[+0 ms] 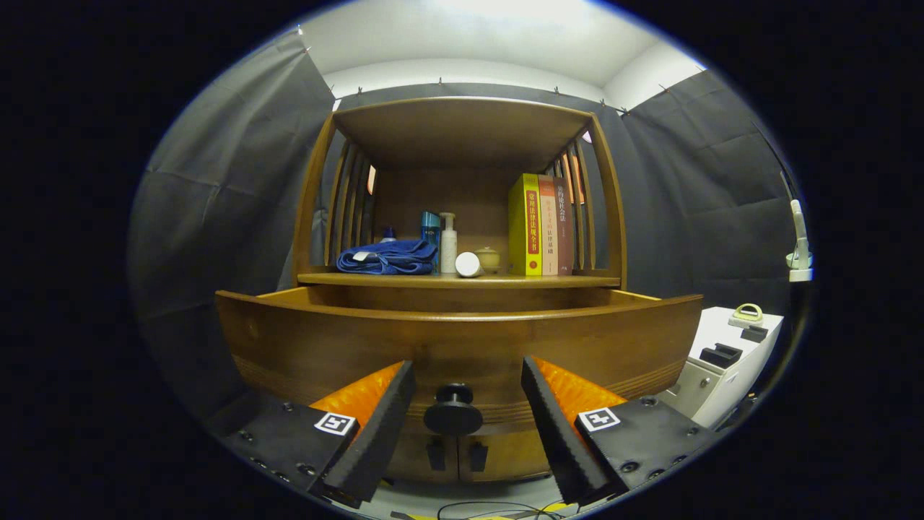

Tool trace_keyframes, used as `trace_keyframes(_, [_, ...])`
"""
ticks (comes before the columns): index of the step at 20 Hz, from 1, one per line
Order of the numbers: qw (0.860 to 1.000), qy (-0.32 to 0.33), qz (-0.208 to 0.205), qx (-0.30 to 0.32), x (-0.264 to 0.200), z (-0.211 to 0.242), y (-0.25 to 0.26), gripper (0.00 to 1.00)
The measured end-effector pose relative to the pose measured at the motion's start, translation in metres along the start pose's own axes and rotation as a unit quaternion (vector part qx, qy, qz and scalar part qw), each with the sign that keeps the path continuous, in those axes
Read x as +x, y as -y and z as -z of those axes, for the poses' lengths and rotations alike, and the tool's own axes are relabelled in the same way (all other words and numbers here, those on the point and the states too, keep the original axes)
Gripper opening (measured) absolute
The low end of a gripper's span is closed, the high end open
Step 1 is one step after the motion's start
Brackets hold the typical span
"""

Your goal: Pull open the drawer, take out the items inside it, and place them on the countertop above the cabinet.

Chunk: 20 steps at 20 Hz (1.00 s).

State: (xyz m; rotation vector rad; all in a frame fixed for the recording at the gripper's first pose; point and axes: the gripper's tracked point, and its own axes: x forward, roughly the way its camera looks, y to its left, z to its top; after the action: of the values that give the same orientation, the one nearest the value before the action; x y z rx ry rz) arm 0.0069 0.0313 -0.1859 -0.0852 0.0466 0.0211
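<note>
The wooden cabinet's drawer [462,343] stands pulled out toward me, and its curved front hides whatever lies inside. A round black knob [453,409] sits low on that front. My gripper [468,375] is open, one finger on each side of the knob and a gap between each finger and the knob. Beyond the drawer lies the countertop [404,279], under a shelf roof. On it are a folded blue towel [388,258], a blue bottle [431,230], a white pump bottle [448,244], a white cylinder on its side [468,264], a small jar [489,259] and three upright books [541,225].
Slatted wooden sides close in the countertop at left and right. A white low unit [711,375] with a few small objects on top stands right of the cabinet. Two lower cabinet doors [456,456] show under the drawer. Cables [491,510] lie on the floor below the fingers.
</note>
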Motion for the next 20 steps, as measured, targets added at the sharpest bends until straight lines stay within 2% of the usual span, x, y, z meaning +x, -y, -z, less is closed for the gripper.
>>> trace_keyframes(5, [1.0, -0.019, 0.0, -0.008, 0.006, 0.022, -0.003, 0.97])
trace_keyframes(10, [1.0, -0.024, -0.004, 0.009, 0.013, 0.029, -0.004, 0.97])
trace_keyframes(15, [1.0, -0.023, -0.008, 0.007, 0.014, 0.026, -0.004, 0.97])
trace_keyframes(20, [0.999, -0.037, -0.008, 0.019, 0.038, 0.016, -0.004, 0.97])
